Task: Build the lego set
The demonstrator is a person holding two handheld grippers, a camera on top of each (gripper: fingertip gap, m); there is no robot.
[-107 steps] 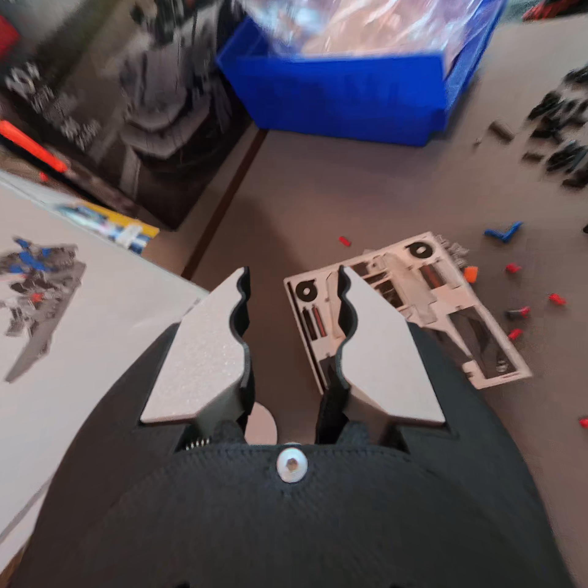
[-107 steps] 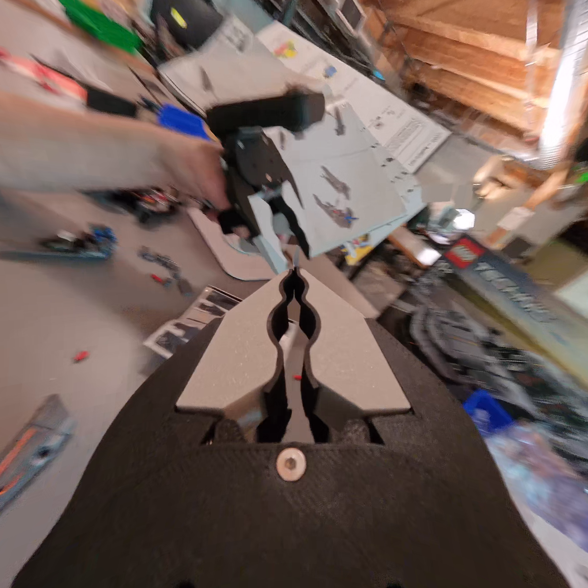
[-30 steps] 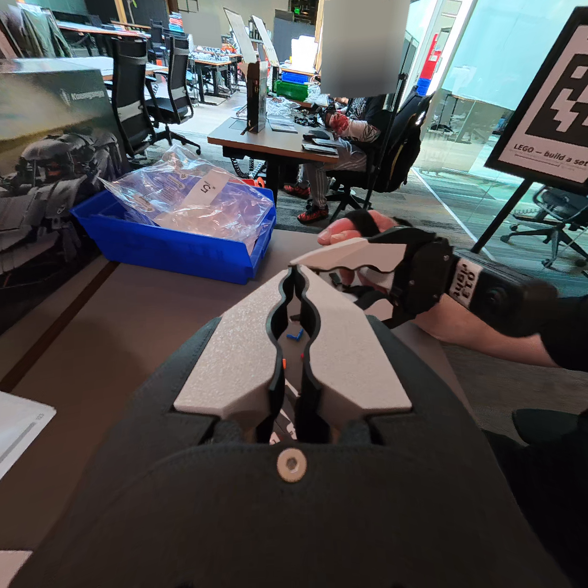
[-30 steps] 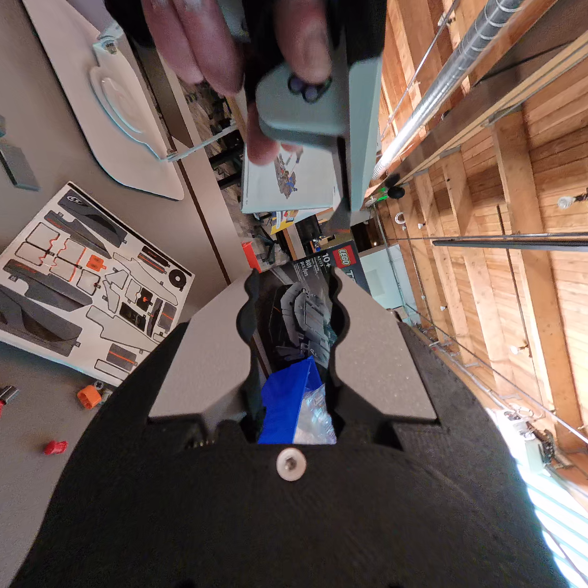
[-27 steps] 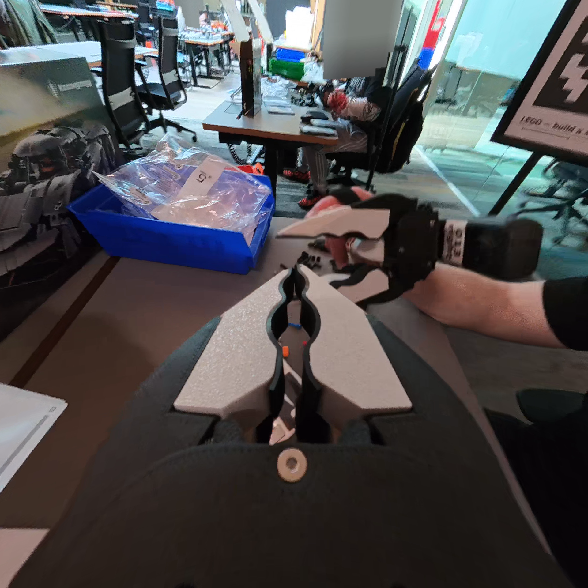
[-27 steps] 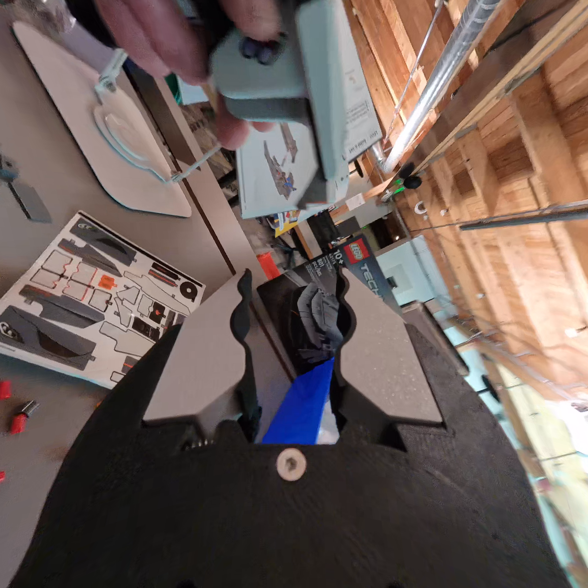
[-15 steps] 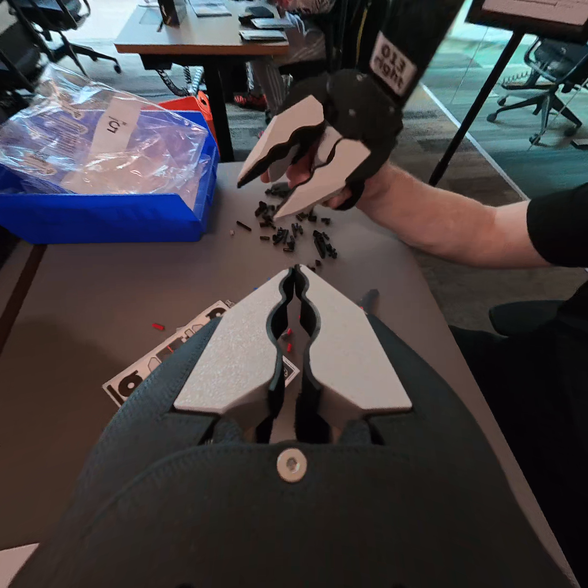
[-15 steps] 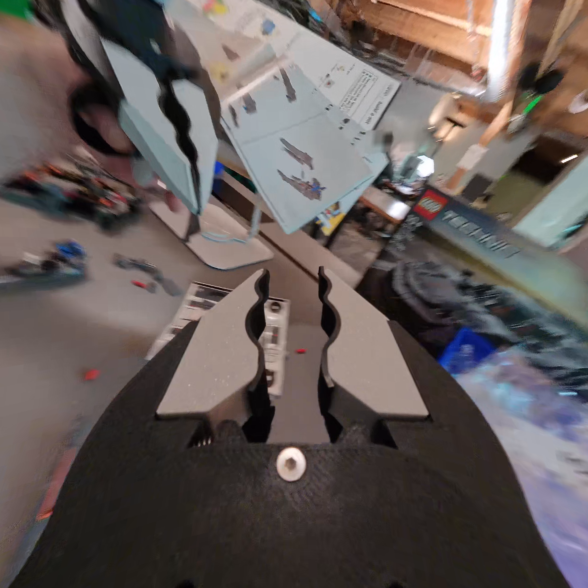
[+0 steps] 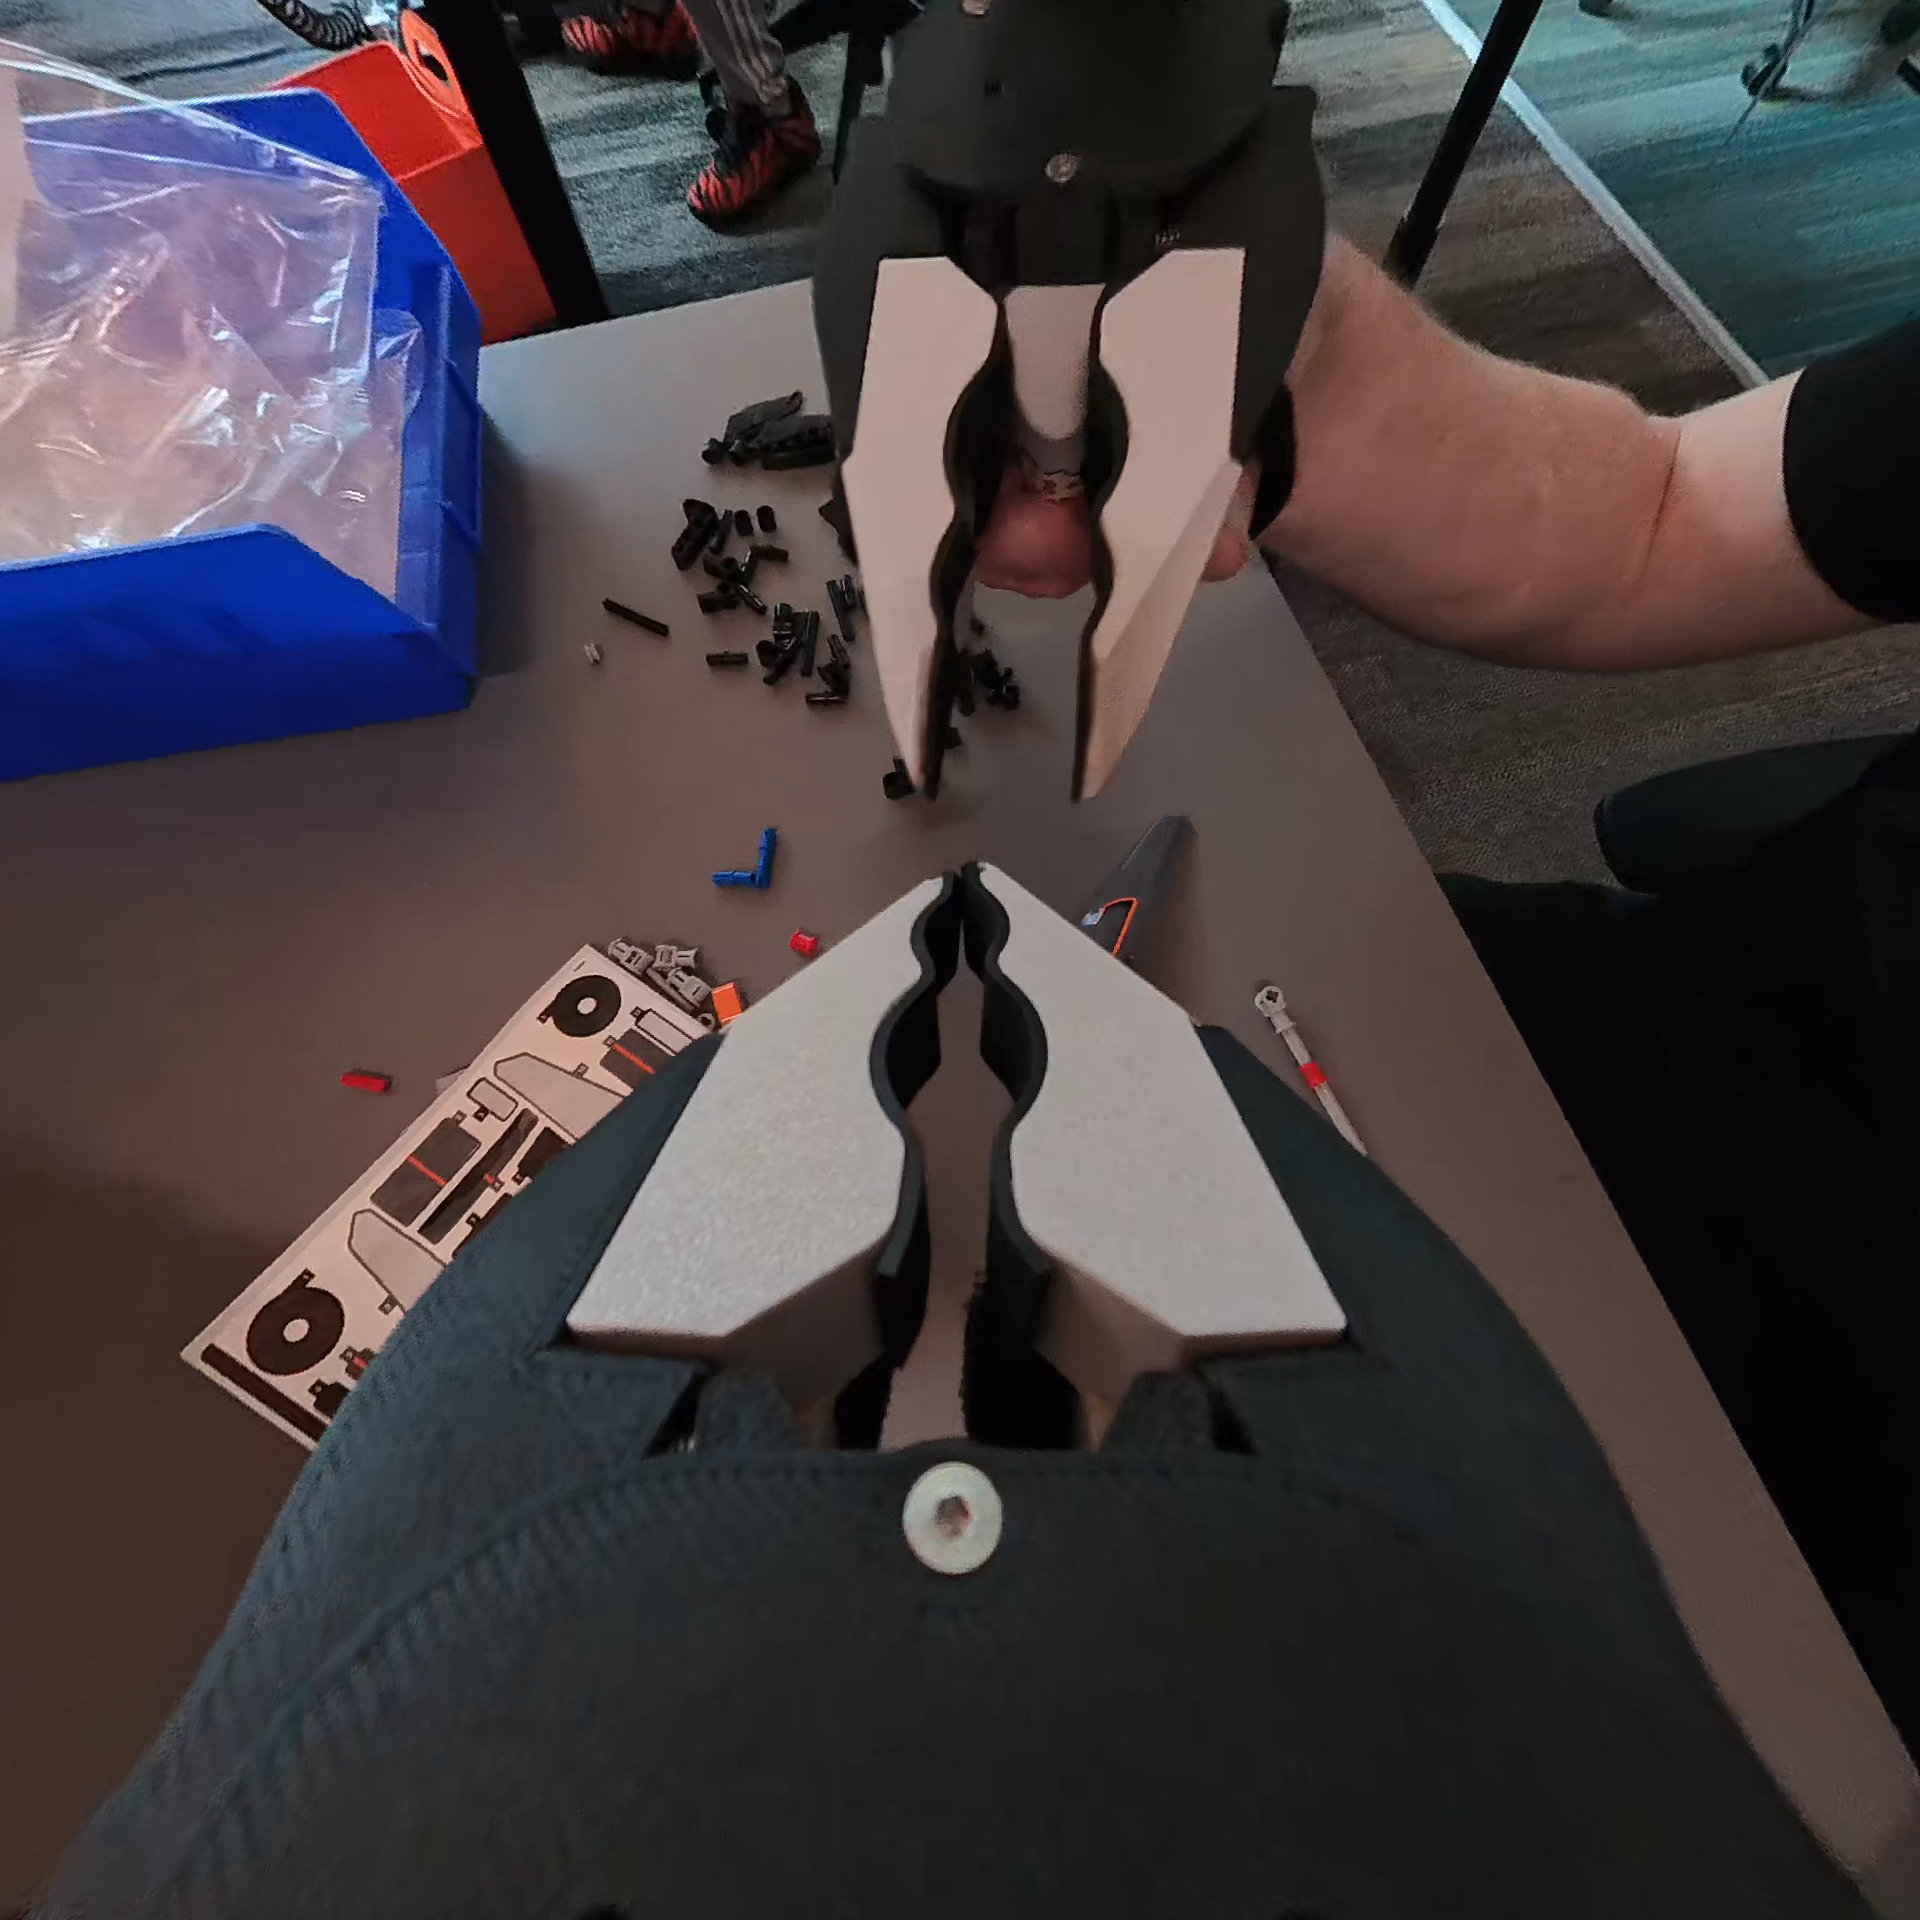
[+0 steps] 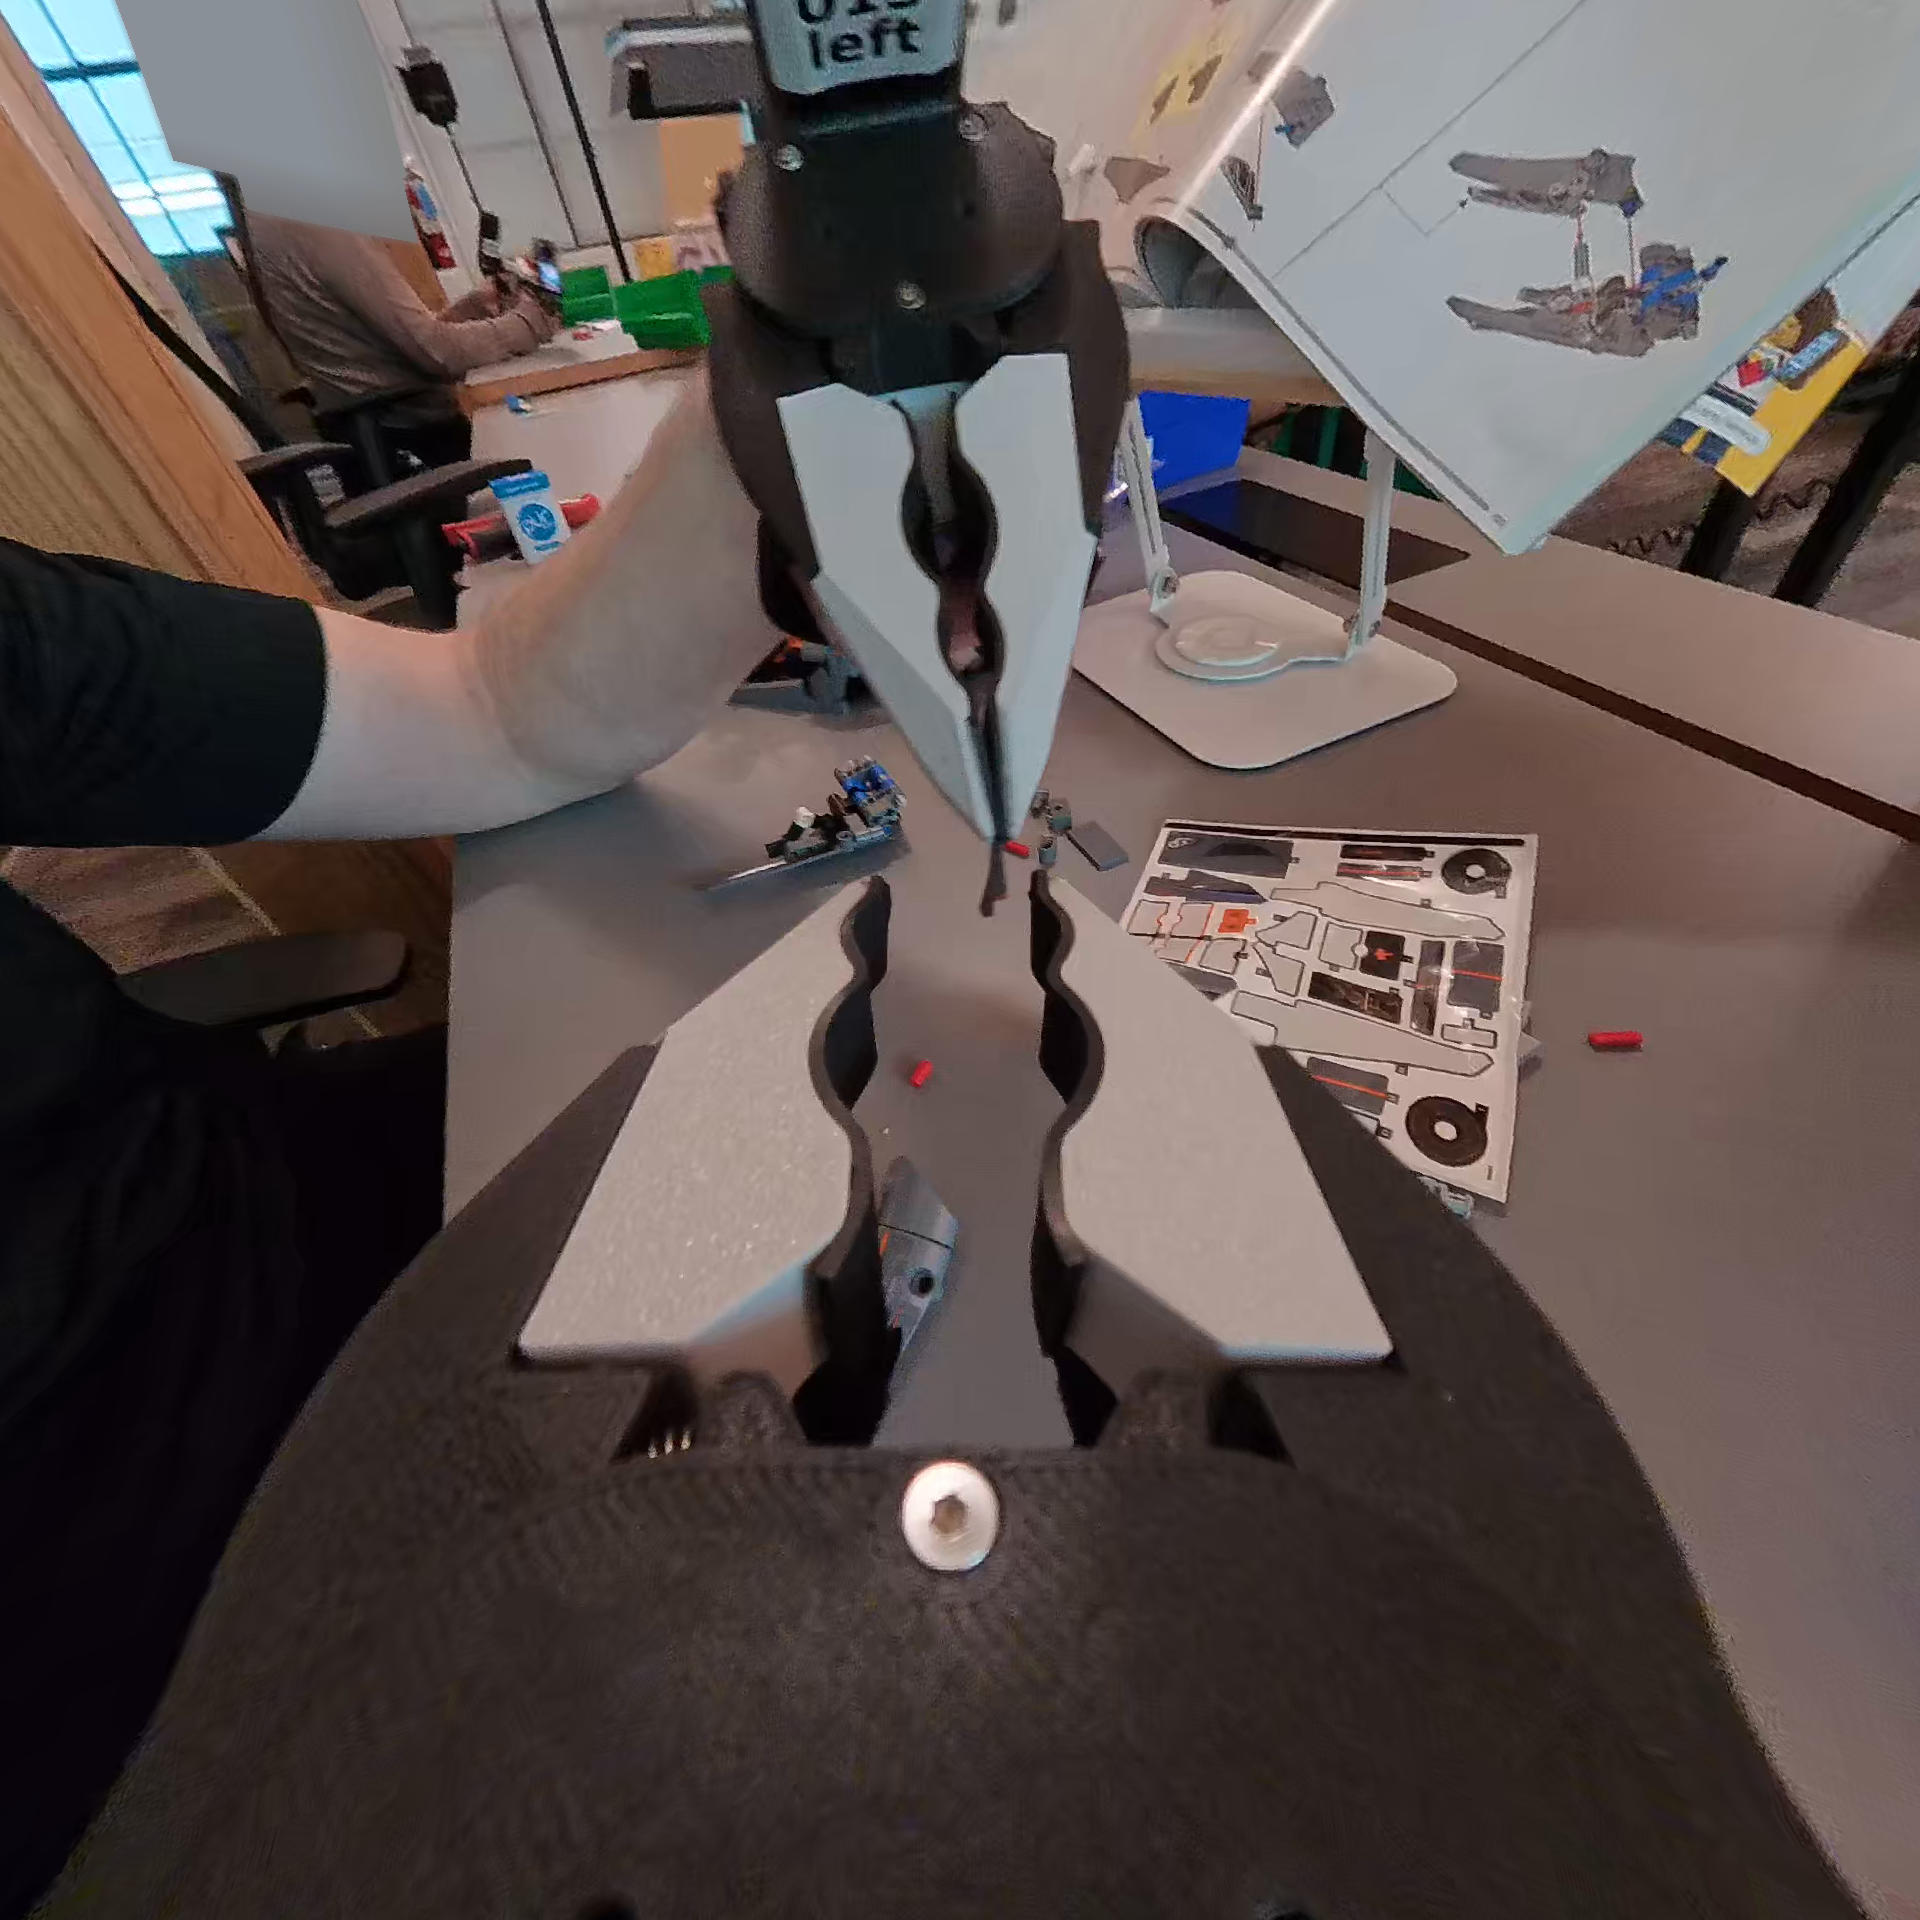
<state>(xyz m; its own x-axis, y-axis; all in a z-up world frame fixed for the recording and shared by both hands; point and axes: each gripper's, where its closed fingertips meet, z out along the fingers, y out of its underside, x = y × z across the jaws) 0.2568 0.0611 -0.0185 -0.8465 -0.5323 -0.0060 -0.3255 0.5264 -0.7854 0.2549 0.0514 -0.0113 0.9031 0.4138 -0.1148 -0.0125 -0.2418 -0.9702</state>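
Note:
My left gripper is shut; in the right wrist view a small dark piece sticks out of its tips. My right gripper is open and empty, tip to tip with the left one just above the grey table; it also shows in the left wrist view. A pile of black pins lies behind the right gripper. A sticker sheet lies flat to its right. A small partial build lies beyond it.
A blue bin with plastic bags stands at the back left. A blue angled piece, red pins, a dark grey part and a thin axle lie about. The instruction booklet hangs on a stand. My two grippers' fingertips are within a few centimetres of each other.
Both grippers have tilted down toward the table and come together tip to tip. The left stayed shut; the right one stayed open.

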